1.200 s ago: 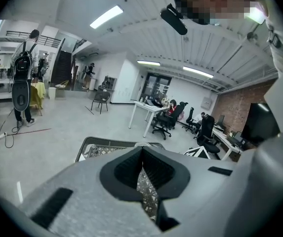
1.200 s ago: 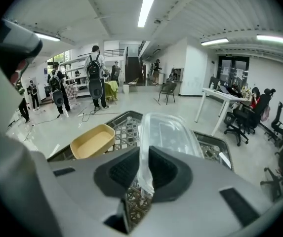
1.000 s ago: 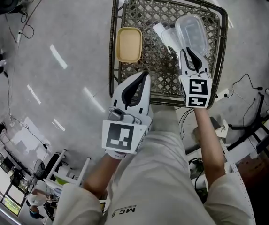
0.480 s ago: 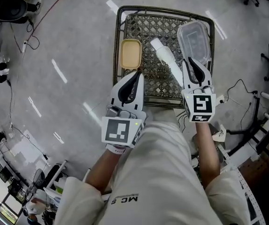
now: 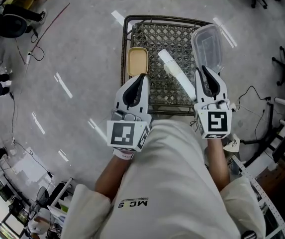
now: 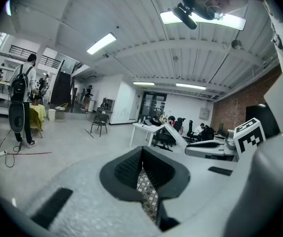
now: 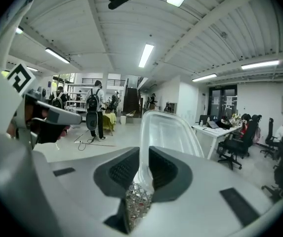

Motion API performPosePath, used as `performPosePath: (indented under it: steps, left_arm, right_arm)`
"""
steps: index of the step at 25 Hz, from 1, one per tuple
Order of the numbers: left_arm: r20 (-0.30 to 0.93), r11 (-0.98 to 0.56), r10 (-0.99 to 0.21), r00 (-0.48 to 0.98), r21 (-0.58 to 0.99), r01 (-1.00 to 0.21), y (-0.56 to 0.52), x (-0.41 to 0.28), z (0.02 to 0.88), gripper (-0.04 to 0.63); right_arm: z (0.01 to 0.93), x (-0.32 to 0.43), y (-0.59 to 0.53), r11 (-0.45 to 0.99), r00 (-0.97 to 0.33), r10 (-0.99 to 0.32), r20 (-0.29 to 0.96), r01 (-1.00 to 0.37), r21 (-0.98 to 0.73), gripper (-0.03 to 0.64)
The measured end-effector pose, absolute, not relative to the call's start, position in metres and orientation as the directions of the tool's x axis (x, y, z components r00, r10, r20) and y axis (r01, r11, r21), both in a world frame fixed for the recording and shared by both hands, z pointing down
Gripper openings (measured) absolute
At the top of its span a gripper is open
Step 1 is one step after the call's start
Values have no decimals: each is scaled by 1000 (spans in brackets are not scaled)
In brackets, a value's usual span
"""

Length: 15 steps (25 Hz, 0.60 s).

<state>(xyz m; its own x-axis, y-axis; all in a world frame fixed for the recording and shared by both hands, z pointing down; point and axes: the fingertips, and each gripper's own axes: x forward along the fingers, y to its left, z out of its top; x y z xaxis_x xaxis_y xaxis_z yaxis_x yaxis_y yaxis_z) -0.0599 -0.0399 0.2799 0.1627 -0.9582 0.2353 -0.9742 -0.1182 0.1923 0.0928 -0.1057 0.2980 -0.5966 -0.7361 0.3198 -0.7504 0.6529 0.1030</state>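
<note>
Near rim of clear container [image 5: 208, 44] out of sight behind right gripper [image 5: 203, 71].

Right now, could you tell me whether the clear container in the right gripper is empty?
Empty: the room shows straight through the clear container, pinched by the right gripper; nothing lies inside.

Clear glossy plastic tub [image 5: 208, 46], metal lattice table [image 5: 154, 39] (dull finish)

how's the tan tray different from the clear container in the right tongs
The tan tray is opaque; the clear container is see-through. The tan tray lies flat on the wire rack; the clear container is clamped by its rim in the right tongs and stands tilted up from them. The tan tray looks shorter than the clear container. Both are shallow, rounded rectangles.
</note>
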Motion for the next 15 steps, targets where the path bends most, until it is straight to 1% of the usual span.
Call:
performPosePath:
  steps: [5,15]
  left_arm:
    - [212,-133,-962,169,174,-976,-43,-61,271,25]
    - [184,-150,-967,176,146,-978,-47,-54,258,25]
  right_arm:
    - [279,105,-101,640,-594,-758,269,-758,127,71]
    - [264,118,-89,620,-588,-777,224,-777,110,72]
